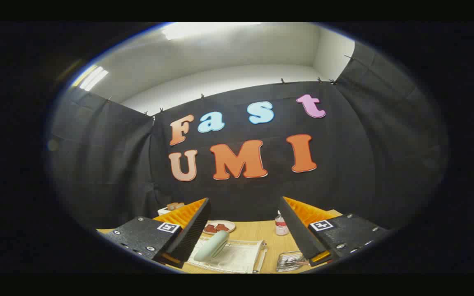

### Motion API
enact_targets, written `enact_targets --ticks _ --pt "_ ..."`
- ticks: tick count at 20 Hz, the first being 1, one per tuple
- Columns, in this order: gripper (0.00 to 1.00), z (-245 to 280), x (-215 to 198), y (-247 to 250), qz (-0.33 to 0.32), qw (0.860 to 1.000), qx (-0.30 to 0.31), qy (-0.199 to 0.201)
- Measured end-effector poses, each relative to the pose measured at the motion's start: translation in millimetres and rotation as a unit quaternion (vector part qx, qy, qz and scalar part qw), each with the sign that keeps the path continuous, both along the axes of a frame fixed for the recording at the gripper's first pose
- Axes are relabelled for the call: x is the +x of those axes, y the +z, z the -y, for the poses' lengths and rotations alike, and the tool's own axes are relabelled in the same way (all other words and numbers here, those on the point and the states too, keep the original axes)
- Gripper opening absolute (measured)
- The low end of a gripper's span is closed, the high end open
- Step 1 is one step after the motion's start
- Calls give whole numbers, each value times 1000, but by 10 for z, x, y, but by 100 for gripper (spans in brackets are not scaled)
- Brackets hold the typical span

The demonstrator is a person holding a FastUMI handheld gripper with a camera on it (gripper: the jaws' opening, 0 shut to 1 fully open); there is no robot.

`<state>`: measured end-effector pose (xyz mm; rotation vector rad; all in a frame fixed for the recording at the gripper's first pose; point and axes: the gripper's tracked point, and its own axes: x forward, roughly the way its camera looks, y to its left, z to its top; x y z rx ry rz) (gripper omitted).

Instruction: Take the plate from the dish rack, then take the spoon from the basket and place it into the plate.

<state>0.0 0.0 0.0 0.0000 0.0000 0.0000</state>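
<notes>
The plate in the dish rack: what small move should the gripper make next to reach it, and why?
Probably tilt down and move forward toward the plate. The gripper is open, holds nothing and points mostly at the booth wall, while the pale plate stands on edge in the dish rack on the table, low between the fingers and nearer the left one.

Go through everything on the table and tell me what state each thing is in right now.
hand-held gripper: open, fingers spread wide, holding nothing.
pale plate: standing on edge in the dish rack.
dish rack: flat on the table, between the fingers.
small plate: lying flat, red food on it.
bottle: upright, cap on.
</notes>
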Motion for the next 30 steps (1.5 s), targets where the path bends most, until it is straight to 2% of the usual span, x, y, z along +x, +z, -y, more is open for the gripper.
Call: enact_targets --ticks 4,11,15,18,24,30 --pt "99 -96 10 -3 0 1000 -15 4" --pt "99 -334 83 -115 -30 999 -1 28" --pt "99 -371 132 -125 -40 999 5 26" --pt "99 -421 215 -284 -76 997 -5 30" --pt "99 -516 346 -1056 -222 974 -11 38" --pt "99 -604 530 -1474 -317 948 6 37"
